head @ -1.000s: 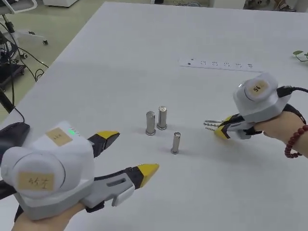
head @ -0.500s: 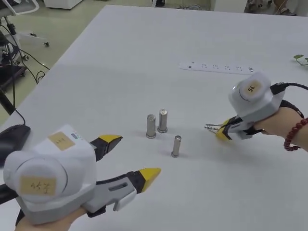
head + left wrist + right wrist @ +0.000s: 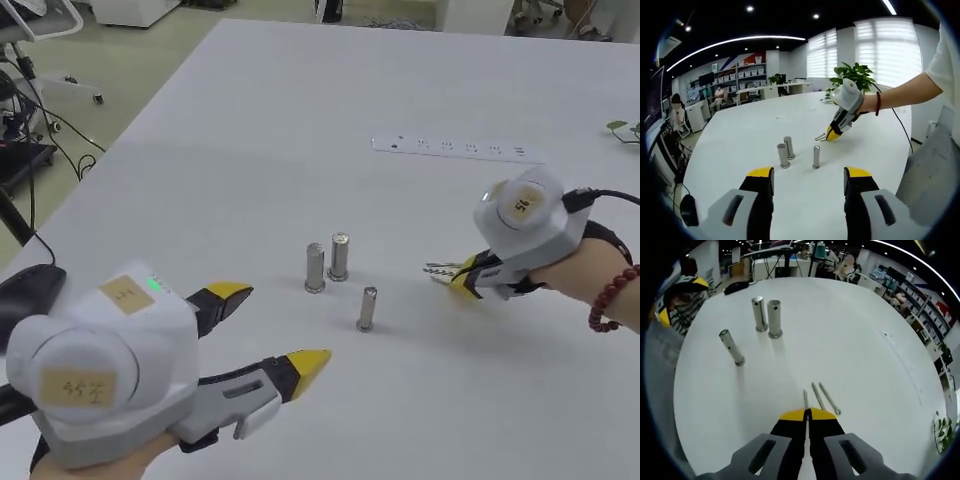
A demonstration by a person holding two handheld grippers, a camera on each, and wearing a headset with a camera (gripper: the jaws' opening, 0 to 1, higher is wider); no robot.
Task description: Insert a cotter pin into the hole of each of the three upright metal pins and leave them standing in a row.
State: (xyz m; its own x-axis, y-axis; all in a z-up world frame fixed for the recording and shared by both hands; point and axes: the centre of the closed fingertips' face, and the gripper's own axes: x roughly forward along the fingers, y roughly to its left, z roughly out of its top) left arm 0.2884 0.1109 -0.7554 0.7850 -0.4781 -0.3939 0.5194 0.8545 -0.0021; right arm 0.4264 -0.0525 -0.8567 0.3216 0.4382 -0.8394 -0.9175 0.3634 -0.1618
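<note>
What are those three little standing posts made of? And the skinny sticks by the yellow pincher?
The three upright pins look like metal, probably steel: they are silvery grey and smooth, with bright glints along their sides. The cotter pins at the tips of the right gripper look like thin bent metal wire, also shiny grey. Which metal exactly, I can't tell.

Left hand-held gripper (image 3: 268, 326): at 7 o'clock in the head view, held above the tabletop (image 3: 300, 150), jaws wide apart, pointing toward 2 o'clock. Right hand-held gripper (image 3: 455, 277): at 3 o'clock, jaws closed together, tips low at the tabletop, pointing toward 9 o'clock. Right forearm (image 3: 600, 272) enters from 3 o'clock, bare.
</note>
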